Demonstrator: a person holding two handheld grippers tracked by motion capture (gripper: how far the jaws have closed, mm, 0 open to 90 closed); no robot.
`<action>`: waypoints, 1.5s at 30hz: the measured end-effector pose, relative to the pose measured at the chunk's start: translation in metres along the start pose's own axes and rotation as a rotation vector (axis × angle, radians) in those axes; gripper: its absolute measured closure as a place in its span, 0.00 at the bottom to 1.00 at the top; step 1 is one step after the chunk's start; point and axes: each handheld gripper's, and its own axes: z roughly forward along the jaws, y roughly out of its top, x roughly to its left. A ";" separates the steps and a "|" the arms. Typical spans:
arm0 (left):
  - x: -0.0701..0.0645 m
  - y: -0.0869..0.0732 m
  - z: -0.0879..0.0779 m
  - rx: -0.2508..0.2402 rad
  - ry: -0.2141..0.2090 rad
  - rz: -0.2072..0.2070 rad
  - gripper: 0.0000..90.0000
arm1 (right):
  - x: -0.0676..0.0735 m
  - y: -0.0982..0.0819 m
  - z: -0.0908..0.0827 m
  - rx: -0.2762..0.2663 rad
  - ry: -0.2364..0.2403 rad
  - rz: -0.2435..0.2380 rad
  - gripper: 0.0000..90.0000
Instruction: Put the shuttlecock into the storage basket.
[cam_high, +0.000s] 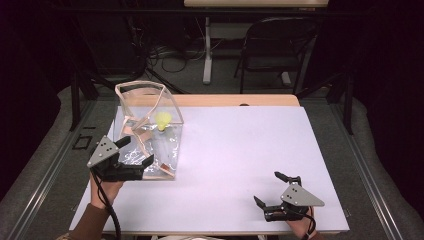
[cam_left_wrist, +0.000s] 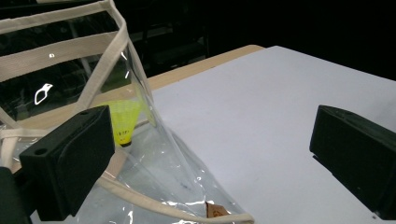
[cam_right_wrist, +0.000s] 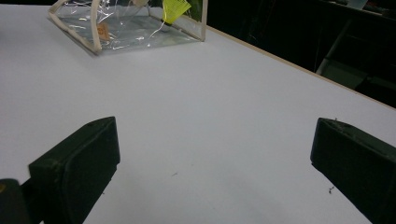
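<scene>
We see the table (cam_high: 225, 150) across the centre of the high view. At its left stands a clear bag (cam_high: 147, 130), mouth up and leaning toward the upper left. Inside, at the far end, sits a yellow shuttlecock (cam_high: 162, 120), skirt up. The left gripper (cam_high: 136, 155), lower left, has jaws wide apart at the bag's near edge, clamping nothing. The right gripper (cam_high: 267, 189), lower right, jaws wide apart, holds nothing.

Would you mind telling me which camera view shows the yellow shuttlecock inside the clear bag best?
The left gripper view: the yellow shuttlecock is nearest and largest there, though the left tongs cover part of it. The high view shows it small, inside the clear bag. The right gripper view shows it far off, cut by the top edge.
</scene>
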 end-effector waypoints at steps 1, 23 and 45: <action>-0.001 -0.003 0.000 -0.002 -0.010 0.003 0.00 | 0.000 0.000 0.000 0.000 0.000 0.000 0.01; -0.008 -0.067 0.010 -0.006 -0.121 0.005 0.00 | 0.000 0.000 0.000 0.008 0.002 -0.004 0.01; -0.018 -0.096 0.015 -0.037 -0.204 0.061 0.00 | 0.000 -0.001 0.002 0.011 0.006 -0.009 0.01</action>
